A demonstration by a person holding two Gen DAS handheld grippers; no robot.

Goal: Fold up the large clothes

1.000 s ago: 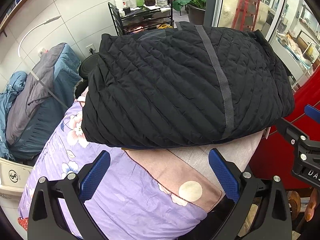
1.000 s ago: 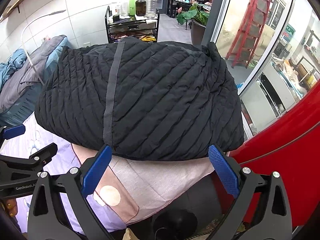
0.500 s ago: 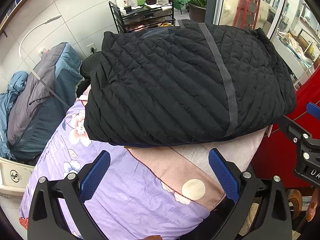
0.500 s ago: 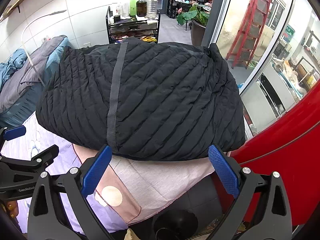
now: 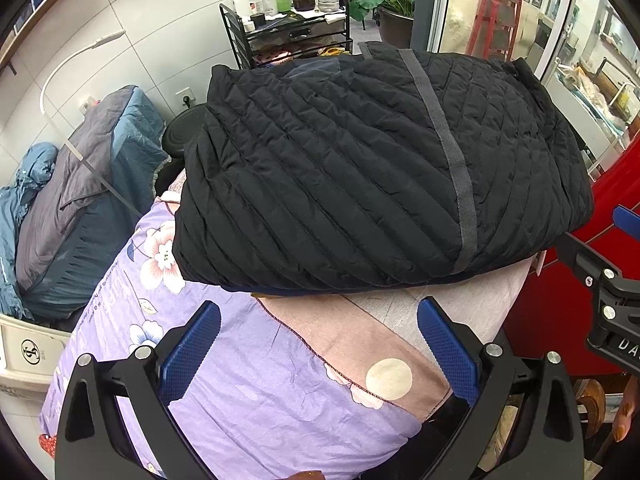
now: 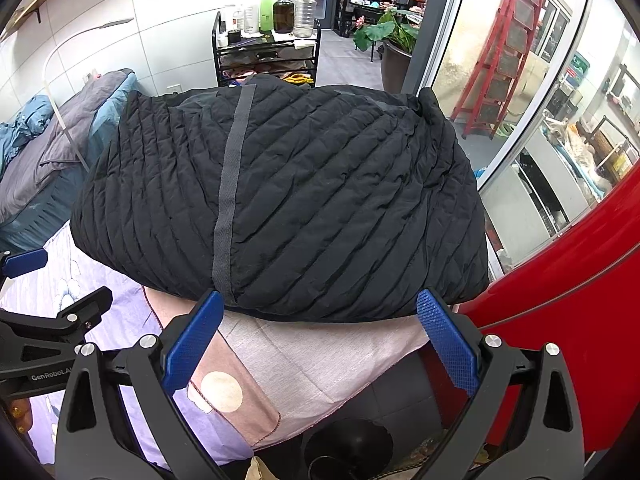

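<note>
You are holding the left gripper [image 5: 318, 342] and the right gripper [image 6: 320, 338] just short of the near edge of the jacket [image 5: 372, 172], both with jaws wide apart and gripping nothing. The jacket is lying folded into a thick black quilted bundle on the counter, on top of a purple floral sheet [image 5: 248, 392] and a pink cloth [image 6: 316, 356].

Risks to be watching:
- The bundle is overhanging the counter on your right, next to the red panel [image 6: 580, 320]. A push or a one-sided pull is likely to be sliding it off that edge.
- The filling is puffy and the shell looks slick, so a shallow grip is likely to be catching only the top layer and opening the fold.
- The loose cloths underneath may be dragging along with the jacket.

Containers: the black cart [image 6: 266, 52] behind the counter is carrying several bottles on top; its lower shelves are holding items too blurred to identify. A white bin [image 5: 28, 348] is standing at far left; its contents are hidden.
</note>
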